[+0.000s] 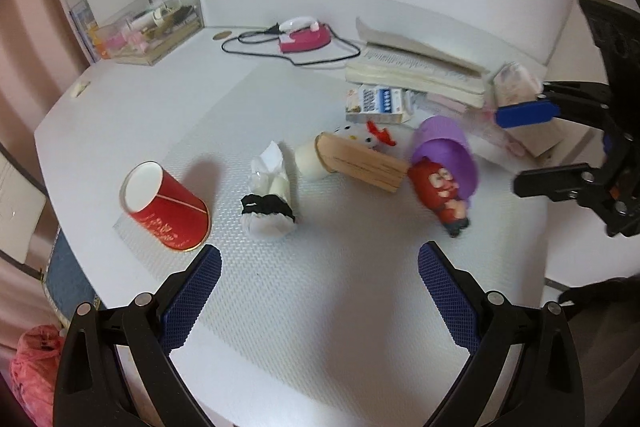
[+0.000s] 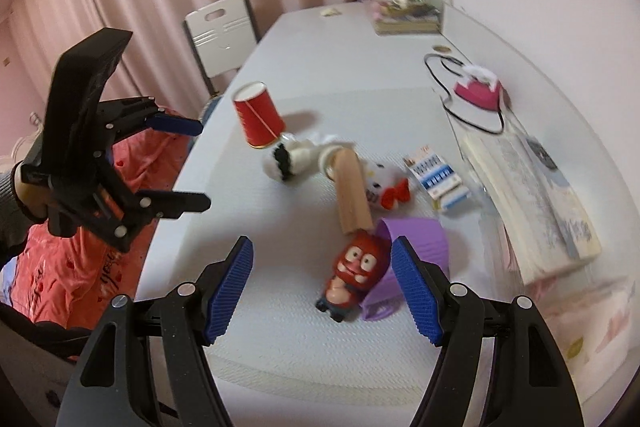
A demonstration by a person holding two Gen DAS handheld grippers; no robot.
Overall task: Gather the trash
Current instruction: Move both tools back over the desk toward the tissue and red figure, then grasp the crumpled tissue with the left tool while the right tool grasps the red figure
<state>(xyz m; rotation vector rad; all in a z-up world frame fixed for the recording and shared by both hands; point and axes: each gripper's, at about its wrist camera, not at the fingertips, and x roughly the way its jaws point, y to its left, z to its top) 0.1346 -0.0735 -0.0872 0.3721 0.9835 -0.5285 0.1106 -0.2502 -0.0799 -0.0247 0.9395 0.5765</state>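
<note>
L gripper [image 1: 319, 275] wide, empty, R gripper [image 2: 322, 261] same

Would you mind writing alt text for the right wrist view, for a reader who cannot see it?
The open right gripper hovers over a white table, aimed at a red toy figure beside a tipped purple cup. Farther off lie a red paper cup and crumpled tissue; the left gripper is open at left.

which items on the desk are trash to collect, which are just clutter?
Likely trash: red cup, tipped over; crumpled tissue wad; carton, by the books.

Likely bystanders: iron, books, clear box, red toy, purple cup, plush, wooden piece.

Both grippers, left and right, are open and hold nothing.
</note>
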